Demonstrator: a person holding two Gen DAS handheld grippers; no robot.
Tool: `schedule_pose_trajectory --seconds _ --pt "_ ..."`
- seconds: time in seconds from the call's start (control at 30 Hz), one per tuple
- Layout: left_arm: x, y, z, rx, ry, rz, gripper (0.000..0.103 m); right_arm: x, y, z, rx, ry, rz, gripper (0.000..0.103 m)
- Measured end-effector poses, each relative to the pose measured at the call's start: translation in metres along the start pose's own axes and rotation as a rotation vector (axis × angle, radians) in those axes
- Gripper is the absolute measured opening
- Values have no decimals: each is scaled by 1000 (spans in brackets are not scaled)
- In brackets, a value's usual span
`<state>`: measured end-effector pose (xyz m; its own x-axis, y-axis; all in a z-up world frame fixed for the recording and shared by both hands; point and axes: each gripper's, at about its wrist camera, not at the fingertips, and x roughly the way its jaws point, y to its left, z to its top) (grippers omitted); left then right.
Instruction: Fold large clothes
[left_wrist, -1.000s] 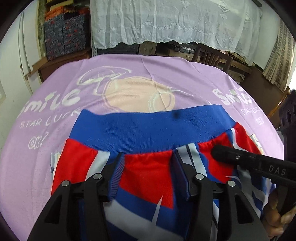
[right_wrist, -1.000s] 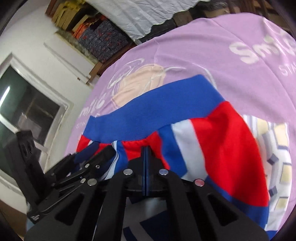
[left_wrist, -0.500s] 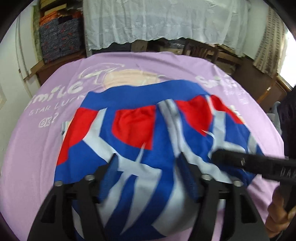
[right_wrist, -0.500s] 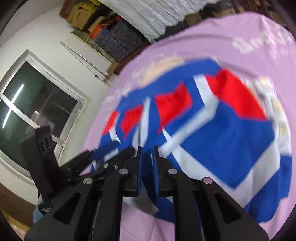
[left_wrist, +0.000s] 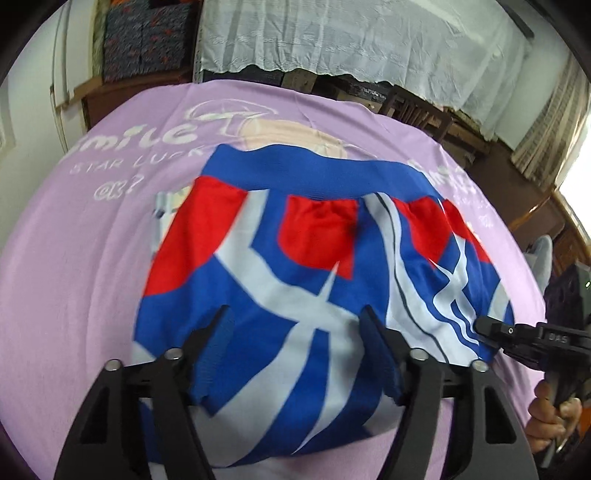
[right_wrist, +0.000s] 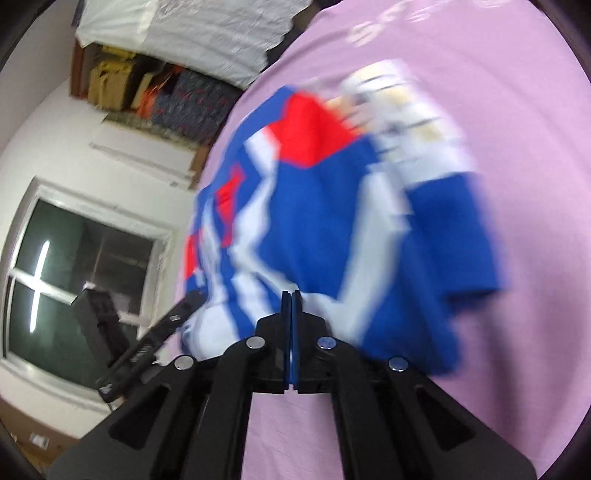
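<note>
A folded blue, red and white garment (left_wrist: 295, 266) with a blue waistband at its far edge lies on the lilac cloth (left_wrist: 74, 236). My left gripper (left_wrist: 295, 317) is open, its fingers spread over the garment's near edge. My right gripper (right_wrist: 291, 295) is shut, its tips at the garment's near edge (right_wrist: 332, 221); motion blur hides whether cloth is pinched. The right gripper also shows at the right of the left wrist view (left_wrist: 484, 326), and the left gripper at the left of the right wrist view (right_wrist: 192, 299).
The lilac cloth bears white "smile" lettering (left_wrist: 140, 136). Behind the table are a white lace cover (left_wrist: 351, 40), patterned boxes (left_wrist: 144, 40) and wooden chairs (left_wrist: 424, 107). A window (right_wrist: 74, 280) is at the left of the right wrist view.
Both grippers have pulled back from the waistband toward the near edge, so the folded garment now shows whole. The right gripper opened slightly, then shut, and swung right.
</note>
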<state>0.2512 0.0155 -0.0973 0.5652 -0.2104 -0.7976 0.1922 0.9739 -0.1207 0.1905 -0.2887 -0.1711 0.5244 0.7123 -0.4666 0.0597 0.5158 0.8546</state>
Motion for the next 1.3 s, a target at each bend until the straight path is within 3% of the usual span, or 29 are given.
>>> schedule_pose_trajectory --seconds 0.07,0.13,0.2,0.23,0.27,0.33,0.47,0.6,0.77,0.93,1.0,1.07,1.2,1.27,1.3 --pt "-5 5 -2 -17 -7 16 66 -18 -11 -2 16 -54 -53 0" --pt "-11 7 -7 -28 -22 119 63 -32 -20 -7 37 -98 -68 0" --pt "-21 2 -8 -26 -47 140 60 -54 -22 -14 44 -168 -75 5" --pt "-26 -4 -7 -12 -64 140 60 -65 -21 -19 40 -205 -84 15" --pt "-32 -12 -4 10 -86 140 60 -76 -18 -27 30 -242 -91 31" --pt "-39 -32 5 64 -121 152 61 -86 -14 -37 27 -262 -109 49" --pt "-17 -63 23 152 -108 212 61 -94 -21 -54 110 -260 -100 57" --pt "28 -56 23 116 -4 207 63 -76 -24 -58 219 -232 -77 55" --pt "34 -38 21 58 7 135 65 -50 -8 -44 224 -289 -153 55" --pt "33 -38 18 63 -8 141 65 -19 5 3 197 -378 -275 56" --pt "33 -38 19 60 -5 135 65 -11 7 5 180 -388 -276 56" --pt "33 -40 20 60 0 139 65 -13 6 -11 172 -371 -220 56" --pt "34 -43 20 74 0 158 65 -11 7 -20 159 -353 -192 48" --pt "34 -42 20 69 3 153 65 -3 8 -10 142 -350 -226 28" --pt "34 -42 20 68 4 151 65 0 7 -7 138 -346 -230 26"
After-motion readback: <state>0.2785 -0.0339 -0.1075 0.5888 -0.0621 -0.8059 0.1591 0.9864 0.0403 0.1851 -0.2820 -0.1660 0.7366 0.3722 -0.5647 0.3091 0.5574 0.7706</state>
